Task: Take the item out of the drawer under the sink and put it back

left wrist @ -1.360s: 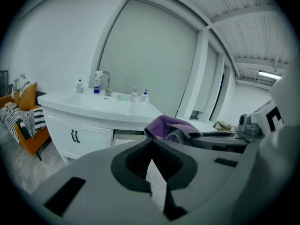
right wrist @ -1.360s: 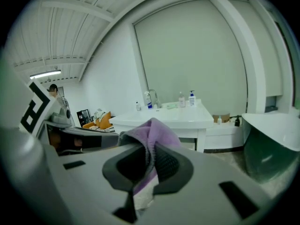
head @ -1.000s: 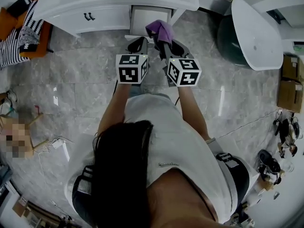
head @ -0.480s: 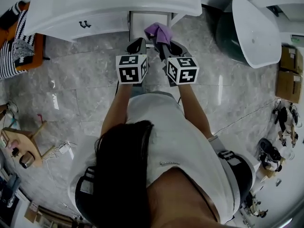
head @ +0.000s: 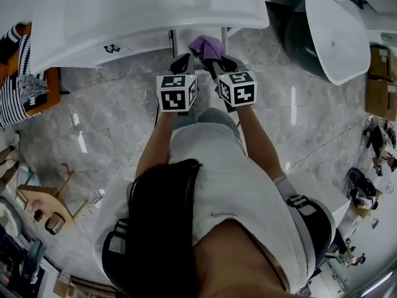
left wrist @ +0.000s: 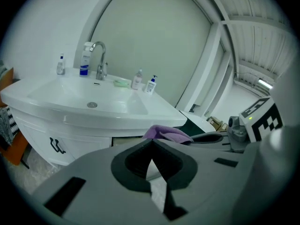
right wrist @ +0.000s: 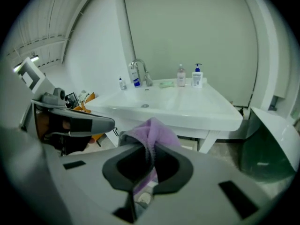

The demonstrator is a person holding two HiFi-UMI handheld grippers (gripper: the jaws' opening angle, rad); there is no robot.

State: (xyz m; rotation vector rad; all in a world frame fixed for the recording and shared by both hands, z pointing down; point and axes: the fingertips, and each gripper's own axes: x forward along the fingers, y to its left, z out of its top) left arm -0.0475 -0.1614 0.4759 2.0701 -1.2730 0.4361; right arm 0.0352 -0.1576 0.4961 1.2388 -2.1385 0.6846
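A purple cloth (head: 208, 43), pinched in the narrow jaws of the right gripper (right wrist: 151, 146), arrives at the front edge of the sink (head: 155, 5), with part of it hanging down between the jaws. The left gripper (left wrist: 153, 140) travels just beside it on the side away from the tub, its jaws pressed together with nothing between them.

Over the last second both grippers have dipped and pushed in toward the sink, and the cloth has come with them. A second ago the open drawer (left wrist: 126, 140) showed plainly in the head view, clear of the sink; now the sink's rim overhangs most of it and only a strip of the opening shows below the basin. The cloth, then out in front of the sink over the floor, now sits right at the rim, above the drawer's mouth.

That reads as the return leg: the cloth is out and headed back in, not yet released.
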